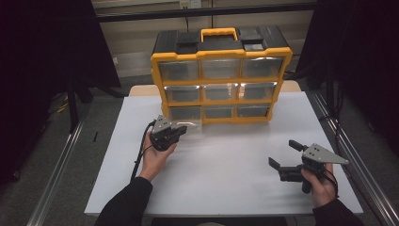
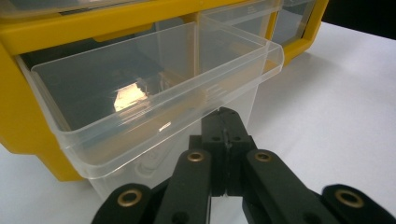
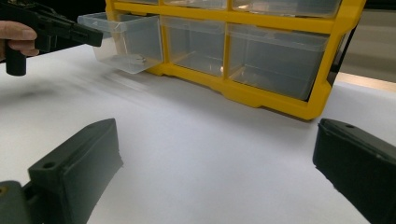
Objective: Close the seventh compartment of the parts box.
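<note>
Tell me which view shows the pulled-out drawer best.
The left gripper view: the drawer sits close, open top and clear walls plain. The right gripper view shows it from the side, sticking out; the high view shows it small.

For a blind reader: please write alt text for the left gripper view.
The black left gripper, jaws shut, grips the front lip of a clear plastic drawer pulled out of a yellow organiser cabinet on a white table.

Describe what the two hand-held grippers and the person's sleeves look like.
Both are black. The left hand-held gripper has a grey three-cornered plate on top and a black cable trailing back beside the hand; its linkage arms carry brass-coloured rivets. The right hand-held gripper has blocky black jaws, the same grey plate with small dark holes, and a black grip. The person wears dark long sleeves.
</note>
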Motion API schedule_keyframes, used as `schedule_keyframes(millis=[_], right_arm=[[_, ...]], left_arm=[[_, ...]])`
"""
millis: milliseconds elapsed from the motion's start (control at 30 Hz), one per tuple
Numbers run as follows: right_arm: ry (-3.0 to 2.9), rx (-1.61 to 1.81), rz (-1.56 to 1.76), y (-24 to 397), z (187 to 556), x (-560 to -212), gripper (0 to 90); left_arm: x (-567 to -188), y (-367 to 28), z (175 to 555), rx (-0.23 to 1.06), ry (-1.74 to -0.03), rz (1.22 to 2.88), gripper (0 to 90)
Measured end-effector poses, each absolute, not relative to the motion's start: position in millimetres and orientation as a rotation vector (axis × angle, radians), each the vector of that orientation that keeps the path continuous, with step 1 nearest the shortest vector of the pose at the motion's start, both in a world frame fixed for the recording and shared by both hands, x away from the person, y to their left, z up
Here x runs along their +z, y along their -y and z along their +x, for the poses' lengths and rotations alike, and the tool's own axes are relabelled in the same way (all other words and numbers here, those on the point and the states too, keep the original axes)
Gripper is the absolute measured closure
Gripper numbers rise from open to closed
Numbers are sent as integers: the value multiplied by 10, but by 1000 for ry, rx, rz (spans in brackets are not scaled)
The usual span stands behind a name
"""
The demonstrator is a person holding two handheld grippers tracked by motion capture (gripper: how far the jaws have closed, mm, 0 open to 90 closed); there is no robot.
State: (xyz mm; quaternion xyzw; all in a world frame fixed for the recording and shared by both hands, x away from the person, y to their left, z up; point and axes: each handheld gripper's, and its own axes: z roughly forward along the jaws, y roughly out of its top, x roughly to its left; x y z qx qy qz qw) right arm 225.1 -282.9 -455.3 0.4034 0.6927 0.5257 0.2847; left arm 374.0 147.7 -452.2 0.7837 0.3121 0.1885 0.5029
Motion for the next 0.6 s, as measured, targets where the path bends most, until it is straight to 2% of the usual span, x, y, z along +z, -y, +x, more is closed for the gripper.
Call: schedule_keyframes(millis=[600], right_arm=[[-1854, 1404, 1080, 2831, 2249, -4551, 6]], left_arm=[[-4543, -1541, 3804, 451, -765, 1890, 900]])
